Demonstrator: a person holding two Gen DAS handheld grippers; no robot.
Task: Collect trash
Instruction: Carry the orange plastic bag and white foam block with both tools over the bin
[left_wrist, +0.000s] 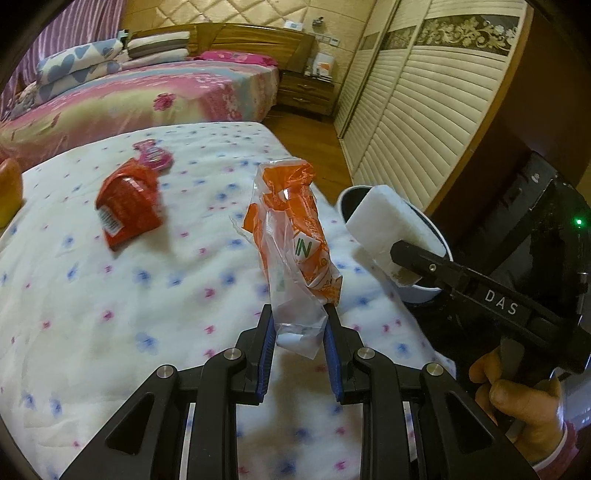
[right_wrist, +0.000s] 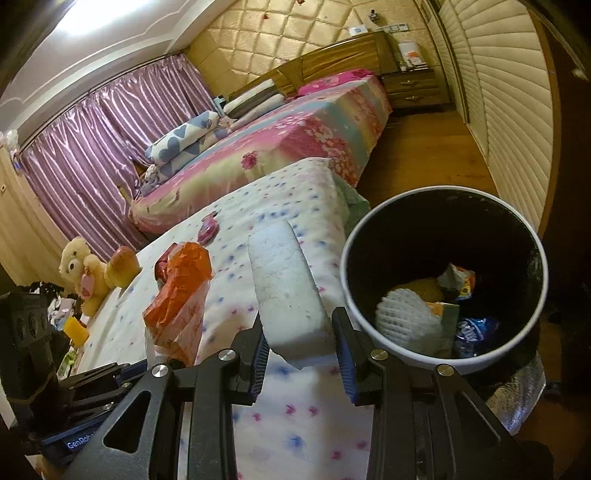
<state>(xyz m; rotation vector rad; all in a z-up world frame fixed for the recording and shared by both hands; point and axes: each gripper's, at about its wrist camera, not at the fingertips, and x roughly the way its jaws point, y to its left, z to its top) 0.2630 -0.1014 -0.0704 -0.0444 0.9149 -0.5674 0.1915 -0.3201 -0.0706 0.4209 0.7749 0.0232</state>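
A bed (left_wrist: 147, 280) with a white quilt dotted with small blue and pink flowers carries the things. Toward its left lies a red wrapper (left_wrist: 127, 201), and just beyond it a small pink packet (left_wrist: 155, 157). At the far left edge sit a cream teddy bear (right_wrist: 79, 271) and an orange-yellow soft toy (right_wrist: 123, 266), touching each other. Off the right edge stands a bin (right_wrist: 443, 280) on the wooden floor (right_wrist: 424, 155).

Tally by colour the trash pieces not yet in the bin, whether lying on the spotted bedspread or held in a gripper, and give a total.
Orange: 1, the orange plastic bag in the left gripper
White: 1, the white foam block in the right gripper
Red: 1, the red wrapper on the bedspread
Pink: 1, the pink wrapper on the bedspread
Total: 4
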